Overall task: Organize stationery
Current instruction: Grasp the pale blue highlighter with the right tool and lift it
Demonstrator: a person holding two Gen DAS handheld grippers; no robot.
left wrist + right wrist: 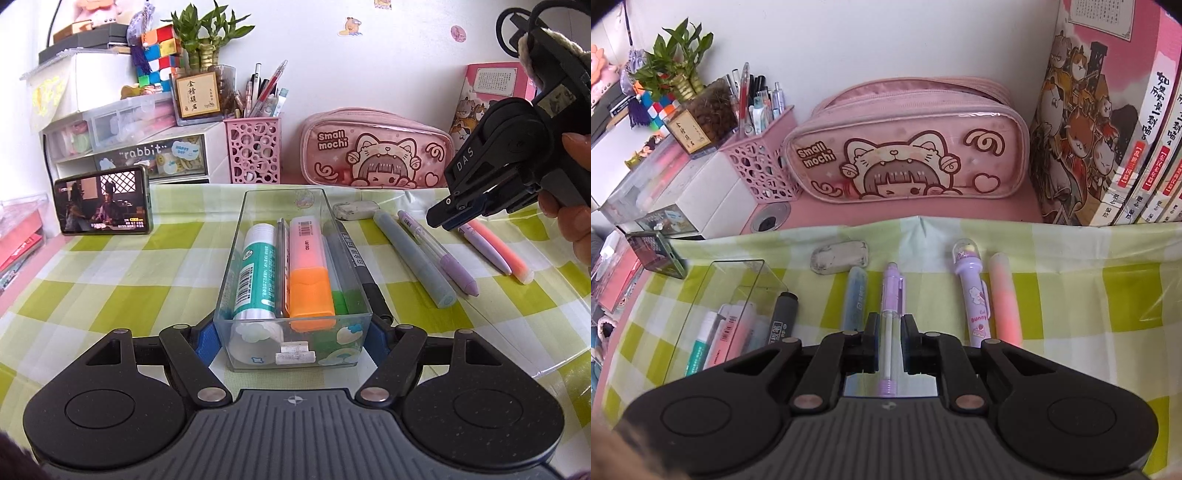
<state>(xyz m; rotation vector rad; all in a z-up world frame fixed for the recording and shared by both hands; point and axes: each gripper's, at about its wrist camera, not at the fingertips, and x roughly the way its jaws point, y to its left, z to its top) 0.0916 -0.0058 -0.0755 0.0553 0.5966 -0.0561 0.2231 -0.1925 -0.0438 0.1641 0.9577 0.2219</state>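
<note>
The right gripper (889, 345) straddles the purple pen (890, 325), jaws not yet pinching, its length running along them, right of the tray (701, 288).

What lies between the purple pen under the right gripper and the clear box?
Two markers: a grey-blue marker beside the purple pen and a black marker alongside the clear box. Above them, nothing visible.

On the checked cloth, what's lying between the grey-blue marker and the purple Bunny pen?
One thing: a clear pen with purple ends, lying parallel between the grey-blue marker and the purple Bunny pen. The right wrist view shows it, with the right gripper straddling it.
</note>
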